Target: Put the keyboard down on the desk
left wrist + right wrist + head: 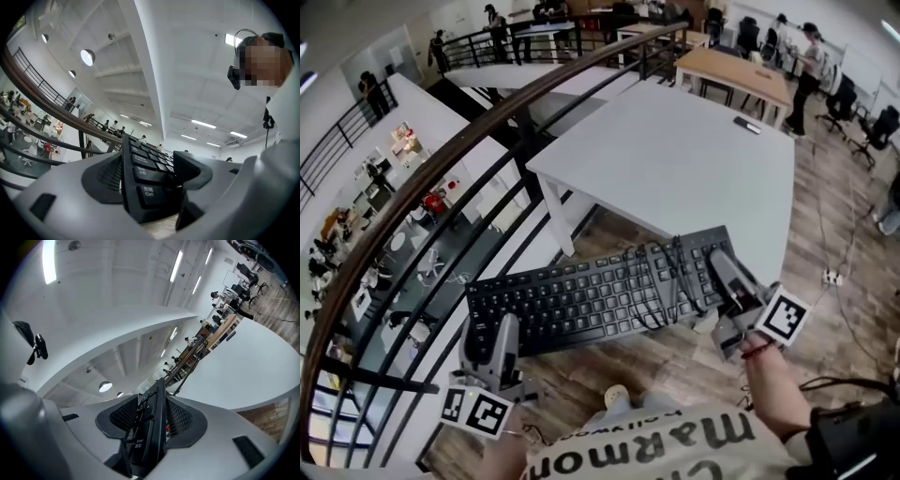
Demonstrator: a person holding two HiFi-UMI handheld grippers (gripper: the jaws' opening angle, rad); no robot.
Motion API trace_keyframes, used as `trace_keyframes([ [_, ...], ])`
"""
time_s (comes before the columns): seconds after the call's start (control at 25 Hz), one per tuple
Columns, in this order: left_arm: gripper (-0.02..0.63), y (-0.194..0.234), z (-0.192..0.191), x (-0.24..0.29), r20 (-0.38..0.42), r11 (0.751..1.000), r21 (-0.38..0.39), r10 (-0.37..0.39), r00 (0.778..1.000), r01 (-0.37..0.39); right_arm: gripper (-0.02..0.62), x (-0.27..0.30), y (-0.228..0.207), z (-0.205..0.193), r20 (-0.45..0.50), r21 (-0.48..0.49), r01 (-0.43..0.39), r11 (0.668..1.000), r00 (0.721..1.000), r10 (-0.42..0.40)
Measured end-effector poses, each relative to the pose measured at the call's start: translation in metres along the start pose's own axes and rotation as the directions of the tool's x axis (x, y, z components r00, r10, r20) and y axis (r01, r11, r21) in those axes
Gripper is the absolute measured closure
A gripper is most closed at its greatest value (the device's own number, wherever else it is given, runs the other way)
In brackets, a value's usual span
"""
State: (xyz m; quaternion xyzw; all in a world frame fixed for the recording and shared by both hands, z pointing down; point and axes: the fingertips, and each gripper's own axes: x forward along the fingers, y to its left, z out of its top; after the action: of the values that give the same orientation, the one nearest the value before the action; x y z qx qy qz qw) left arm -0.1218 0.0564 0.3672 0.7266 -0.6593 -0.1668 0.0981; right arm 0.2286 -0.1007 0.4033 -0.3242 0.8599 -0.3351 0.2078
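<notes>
The keyboard point(581, 302) was black and full-sized, with its keys facing up. It was carried off the ground, running nearly level from left to right, just in front of the near edge of the white surface point(675, 155). Its right end overlapped that edge in the head view, and whether it touched there could not be told. Its dark cable point(661, 279) lay in loose loops across the right-hand keys. The left claw point(502, 330) pinched its left end and the right claw point(727, 274) pinched its right end.

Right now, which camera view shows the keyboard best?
The head view: almost the whole keyboard shows. The left gripper view shows only its Ctrl corner between the jaws; the right gripper view, only its Enter end.
</notes>
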Motion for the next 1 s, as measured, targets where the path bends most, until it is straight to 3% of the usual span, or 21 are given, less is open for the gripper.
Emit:
trace_keyframes([
  [0.2, 0.288, 0.066, 0.000, 0.082, -0.011, 0.999, -0.018, -0.035, 0.999, 0.035, 0.408, 0.085, -0.030, -0.002, 0.021, -0.011, 0.036, 0.999, 0.999, -0.036],
  [0.28, 0.288, 0.081, 0.006, 0.086, -0.006, 0.998, -0.020, -0.053, 0.999, 0.053, 0.408, 0.095, -0.024, -0.009, 0.036, -0.019, 0.041, 0.999, 0.999, -0.041],
  [0.44, 0.290, 0.056, 0.005, 0.054, 0.002, 0.997, -0.021, -0.081, 0.997, 0.081, 0.408, 0.048, -0.005, -0.010, 0.058, -0.028, 0.054, 0.998, 0.997, -0.053],
  [0.56, 0.290, 0.041, 0.012, 0.060, -0.016, 0.996, -0.031, -0.085, 0.996, 0.084, 0.408, 0.038, -0.002, 0.008, 0.055, -0.020, 0.074, 0.997, 0.996, -0.073],
  [1.0, 0.290, 0.069, -0.001, 0.086, -0.072, 0.995, -0.046, -0.094, 0.993, 0.090, 0.408, 0.061, -0.023, -0.012, 0.054, 0.010, 0.116, 0.993, 0.992, -0.117],
])
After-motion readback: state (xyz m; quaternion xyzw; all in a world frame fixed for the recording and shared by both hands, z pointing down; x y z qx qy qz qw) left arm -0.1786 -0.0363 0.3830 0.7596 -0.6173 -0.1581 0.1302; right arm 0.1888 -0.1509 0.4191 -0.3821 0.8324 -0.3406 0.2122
